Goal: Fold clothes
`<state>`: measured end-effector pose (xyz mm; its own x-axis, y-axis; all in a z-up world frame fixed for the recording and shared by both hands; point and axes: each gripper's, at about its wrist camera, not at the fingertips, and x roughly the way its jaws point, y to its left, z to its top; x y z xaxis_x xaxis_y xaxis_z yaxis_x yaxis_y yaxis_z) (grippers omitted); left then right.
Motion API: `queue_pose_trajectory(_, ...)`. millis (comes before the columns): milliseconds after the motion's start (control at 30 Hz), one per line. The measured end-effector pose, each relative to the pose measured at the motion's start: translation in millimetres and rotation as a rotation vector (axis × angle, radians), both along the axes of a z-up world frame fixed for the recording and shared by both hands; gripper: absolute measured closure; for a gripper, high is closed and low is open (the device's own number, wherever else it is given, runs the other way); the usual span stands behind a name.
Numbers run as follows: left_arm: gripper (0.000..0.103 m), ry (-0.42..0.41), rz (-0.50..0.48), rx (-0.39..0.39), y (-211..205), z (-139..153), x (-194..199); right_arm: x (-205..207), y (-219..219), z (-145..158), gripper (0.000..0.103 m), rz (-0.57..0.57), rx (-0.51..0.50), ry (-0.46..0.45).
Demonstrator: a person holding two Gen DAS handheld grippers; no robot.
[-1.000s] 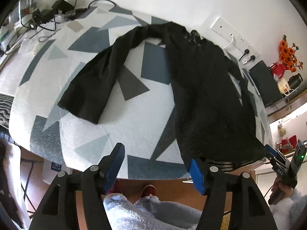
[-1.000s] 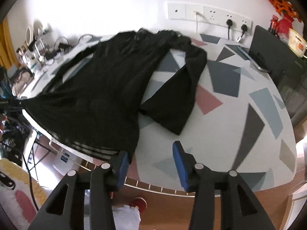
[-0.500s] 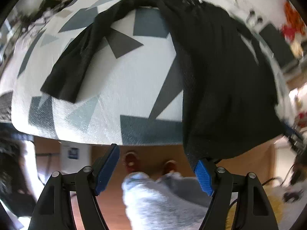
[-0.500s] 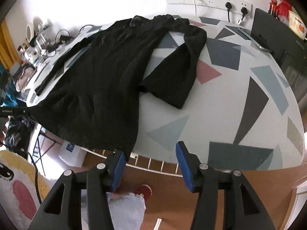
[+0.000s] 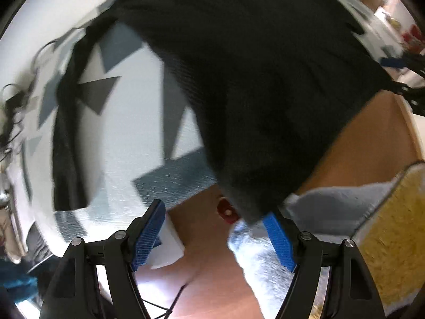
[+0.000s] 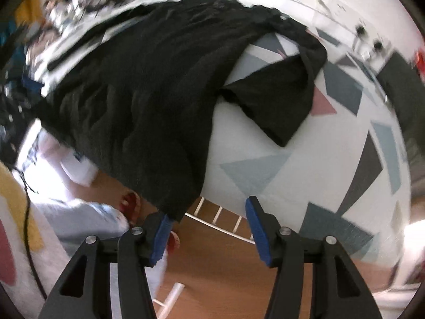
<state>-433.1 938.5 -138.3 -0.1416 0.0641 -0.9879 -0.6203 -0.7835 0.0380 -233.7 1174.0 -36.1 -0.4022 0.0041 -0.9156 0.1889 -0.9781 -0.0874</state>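
Lying spread on the patterned table (image 6: 305, 175), the black garment (image 6: 148, 85) hangs its hem over the near edge; both grippers, left (image 5: 216, 235) and right (image 6: 208, 230), stand apart at its corners, probably to catch them.

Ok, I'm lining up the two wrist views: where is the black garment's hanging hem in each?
Left wrist view: the black garment's hem droops off the table edge at lower centre-right, by the left tool's right finger.
Right wrist view: the hem hangs lower centre-left, by the right tool's left finger.
Shared landmark: the triangle-patterned tabletop.
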Motion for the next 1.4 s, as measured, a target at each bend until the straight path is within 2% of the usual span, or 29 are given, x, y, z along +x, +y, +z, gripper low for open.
queue_pose_trajectory(67, 0.028, -0.033, 0.015, 0.072, -7.4, 7.0, -4.0, 1.5, -2.6, 0.1, 0.046, 0.016, -0.012, -0.012)
queue_pose_trajectory(167, 0.028, -0.082, 0.038, 0.179, -18.6, 17.6, -9.9, -1.1, 2.7, -0.4, 0.046, -0.004, -0.092, -0.061)
queue_pose_trajectory(267, 0.028, -0.132, 0.061, 0.287, -29.7, 28.1, -15.9, -4.4, 6.2, 5.7, 0.046, -0.025, -0.162, -0.069)
queue_pose_trajectory(300, 0.028, -0.139, 0.075, 0.326, -34.3, 33.7, -18.7, -4.7, 11.6, 10.9, 0.046, -0.046, -0.209, -0.057)
queue_pose_trajectory(400, 0.028, -0.086, 0.146, 0.440, -44.7, 60.8, -37.5, -6.3, 33.7, 32.8, 0.046, -0.136, -0.365, 0.015)
queue_pose_trajectory(467, 0.028, -0.026, 0.190, 0.500, -40.9, 83.2, -57.4, -8.9, 53.9, 54.0, 0.045, -0.219, -0.449, 0.117)
queue_pose_trajectory(500, 0.028, 0.002, 0.202, 0.510, -37.3, 91.2, -64.7, -10.2, 64.2, 65.0, 0.044, -0.262, -0.489, 0.171)
queue_pose_trajectory(567, 0.027, 0.070, 0.220, 0.506, -27.1, 108.6, -83.6, -16.1, 88.4, 89.3, 0.022, -0.362, -0.524, 0.307)
queue_pose_trajectory(633, 0.027, 0.128, 0.234, 0.479, -17.7, 120.3, -103.5, -19.9, 107.8, 104.1, 0.019, -0.430, -0.528, 0.395)
queue_pose_trajectory(667, 0.027, 0.148, 0.239, 0.471, -13.3, 124.4, -112.8, -23.3, 119.0, 110.5, 0.012, -0.470, -0.521, 0.435)
queue_pose_trajectory(833, 0.024, 0.144, 0.245, 0.498, 6.2, 123.5, -152.1, -33.1, 163.3, 138.3, 0.012, -0.602, -0.472, 0.568)
queue_pose_trajectory(1000, 0.023, 0.137, 0.233, 0.506, 32.4, 118.3, -193.8, -50.6, 176.8, 151.7, 0.012, -0.634, -0.382, 0.602)
queue_pose_trajectory(1100, 0.021, 0.114, 0.187, 0.499, 43.6, 108.1, -210.4, -70.2, 172.8, 131.8, 0.012, -0.637, -0.292, 0.533)
queue_pose_trajectory(1200, 0.021, 0.059, 0.160, 0.501, 53.7, 87.9, -226.9, -84.1, 158.5, 86.6, 0.014, -0.627, -0.268, 0.382)
queue_pose_trajectory(1267, 0.021, 0.006, 0.146, 0.513, 60.3, 72.4, -239.1, -89.2, 147.5, 60.2, 0.034, -0.630, -0.289, 0.302)
queue_pose_trajectory(1400, 0.021, -0.047, 0.118, 0.524, 69.7, 52.6, -258.6, -106.5, 132.0, 19.1, 0.038, -0.665, -0.288, 0.187)
